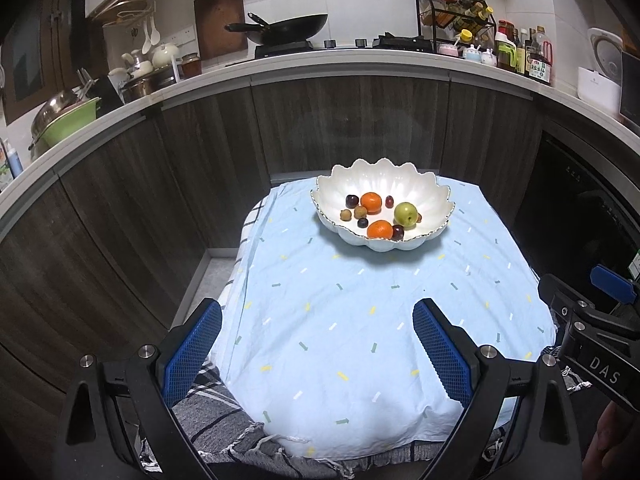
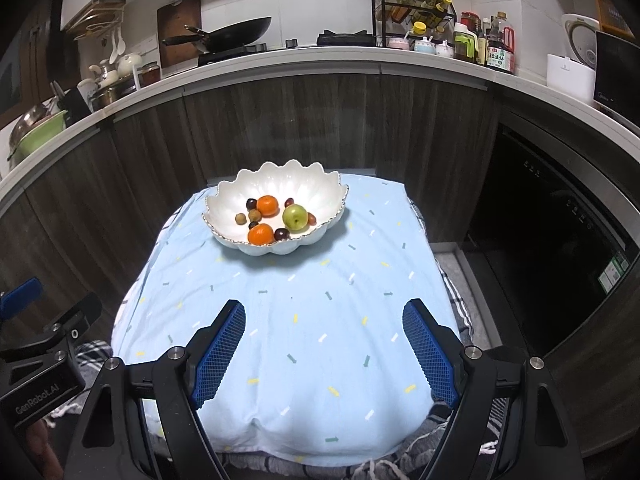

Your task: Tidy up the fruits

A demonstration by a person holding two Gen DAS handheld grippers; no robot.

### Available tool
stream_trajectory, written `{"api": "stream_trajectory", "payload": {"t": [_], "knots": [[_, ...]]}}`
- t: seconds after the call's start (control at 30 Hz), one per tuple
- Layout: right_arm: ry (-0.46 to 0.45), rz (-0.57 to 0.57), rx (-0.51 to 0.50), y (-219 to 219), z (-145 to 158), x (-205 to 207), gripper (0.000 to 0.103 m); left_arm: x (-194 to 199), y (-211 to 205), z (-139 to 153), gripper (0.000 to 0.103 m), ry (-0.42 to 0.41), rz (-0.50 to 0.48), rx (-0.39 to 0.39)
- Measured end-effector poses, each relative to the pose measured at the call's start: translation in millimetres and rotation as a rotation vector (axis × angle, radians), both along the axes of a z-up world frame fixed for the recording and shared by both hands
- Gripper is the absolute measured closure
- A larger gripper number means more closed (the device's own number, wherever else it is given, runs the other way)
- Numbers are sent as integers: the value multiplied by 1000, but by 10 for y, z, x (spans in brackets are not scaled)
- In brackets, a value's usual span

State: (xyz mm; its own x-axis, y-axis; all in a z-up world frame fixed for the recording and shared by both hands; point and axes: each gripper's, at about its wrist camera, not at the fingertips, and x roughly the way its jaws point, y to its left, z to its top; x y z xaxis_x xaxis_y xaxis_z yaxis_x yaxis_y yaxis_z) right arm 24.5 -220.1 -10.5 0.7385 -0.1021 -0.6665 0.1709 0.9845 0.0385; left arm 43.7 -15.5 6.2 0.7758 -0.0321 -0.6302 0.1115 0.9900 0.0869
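Observation:
A white scalloped bowl (image 1: 432,196) stands at the far end of a light blue cloth (image 1: 340,320). It holds two oranges (image 1: 371,203), a green apple (image 1: 405,214), several dark plums and small brown fruits. The bowl also shows in the right wrist view (image 2: 316,192) with the apple (image 2: 295,217) and oranges (image 2: 267,205). My left gripper (image 1: 318,316) is open and empty above the cloth's near part. My right gripper (image 2: 324,316) is open and empty too, well short of the bowl.
Dark wood cabinets surround the cloth-covered surface under a white counter (image 1: 360,66). On the counter are a black wok (image 1: 288,28), dishes, bottles (image 1: 520,52) and a rice cooker (image 2: 576,44). A dark oven front (image 2: 560,240) stands at the right.

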Motion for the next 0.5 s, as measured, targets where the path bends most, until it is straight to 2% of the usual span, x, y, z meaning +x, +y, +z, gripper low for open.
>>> {"api": "stream_trajectory", "payload": {"t": [0.5], "knots": [[-13, -1, 4, -5, 44, -55, 21, -27, -19, 11, 5, -2, -4, 1]]}}
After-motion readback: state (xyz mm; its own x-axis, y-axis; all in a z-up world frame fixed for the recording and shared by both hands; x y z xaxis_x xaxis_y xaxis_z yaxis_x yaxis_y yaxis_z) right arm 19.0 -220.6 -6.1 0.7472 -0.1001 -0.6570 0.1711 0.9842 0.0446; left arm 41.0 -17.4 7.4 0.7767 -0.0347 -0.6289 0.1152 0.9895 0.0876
